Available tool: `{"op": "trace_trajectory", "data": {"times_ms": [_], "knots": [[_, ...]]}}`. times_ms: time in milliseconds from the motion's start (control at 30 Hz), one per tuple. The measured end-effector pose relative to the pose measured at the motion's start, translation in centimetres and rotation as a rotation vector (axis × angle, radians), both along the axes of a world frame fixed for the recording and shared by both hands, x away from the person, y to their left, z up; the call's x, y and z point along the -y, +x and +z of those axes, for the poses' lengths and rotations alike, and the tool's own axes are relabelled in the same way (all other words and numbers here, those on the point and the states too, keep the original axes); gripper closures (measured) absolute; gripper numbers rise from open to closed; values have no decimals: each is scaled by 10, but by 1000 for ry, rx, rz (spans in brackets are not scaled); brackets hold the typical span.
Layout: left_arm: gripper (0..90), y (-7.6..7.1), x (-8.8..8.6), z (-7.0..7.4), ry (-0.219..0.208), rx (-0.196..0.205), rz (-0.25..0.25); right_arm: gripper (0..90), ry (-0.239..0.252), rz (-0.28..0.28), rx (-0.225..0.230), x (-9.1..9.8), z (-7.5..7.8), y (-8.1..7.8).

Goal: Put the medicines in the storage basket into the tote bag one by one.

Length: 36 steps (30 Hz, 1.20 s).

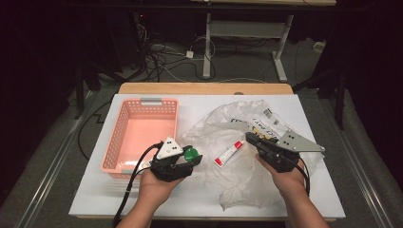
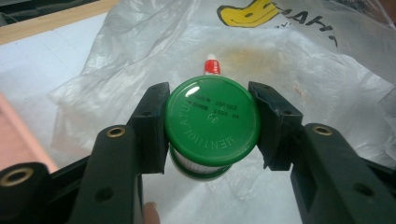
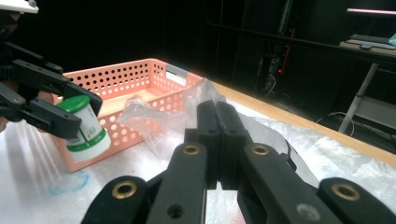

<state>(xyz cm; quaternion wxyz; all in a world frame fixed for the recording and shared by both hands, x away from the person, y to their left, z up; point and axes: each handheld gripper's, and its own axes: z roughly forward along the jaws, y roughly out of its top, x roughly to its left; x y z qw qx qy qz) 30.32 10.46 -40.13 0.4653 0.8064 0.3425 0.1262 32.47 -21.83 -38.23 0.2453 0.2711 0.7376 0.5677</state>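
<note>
The left tool (image 1: 187,158) is clamped on a small jar (image 2: 211,126) with a green lid, holding it above the bench (image 1: 95,190), just right of the pink basket (image 1: 124,124) and at the near left edge of the plastic bag (image 1: 223,128). The right tool (image 3: 217,126) has its jaws pressed together on a fold of the bag. A red-capped tube (image 1: 229,155) lies on the bag between the two tools.
</note>
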Motion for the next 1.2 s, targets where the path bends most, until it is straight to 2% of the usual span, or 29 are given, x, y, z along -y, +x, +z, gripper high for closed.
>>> {"op": "trace_trajectory", "data": {"times_ms": [367,767,1200], "knots": [[502,11,31,-8,11,-12,-50,900,1,2,1,0,0,0],[502,28,64,-25,34,-38,-93,900,2,-1,2,2,0,1],[502,45,91,-40,26,-50,-102,900,4,-4,0,3,0,2]]}}
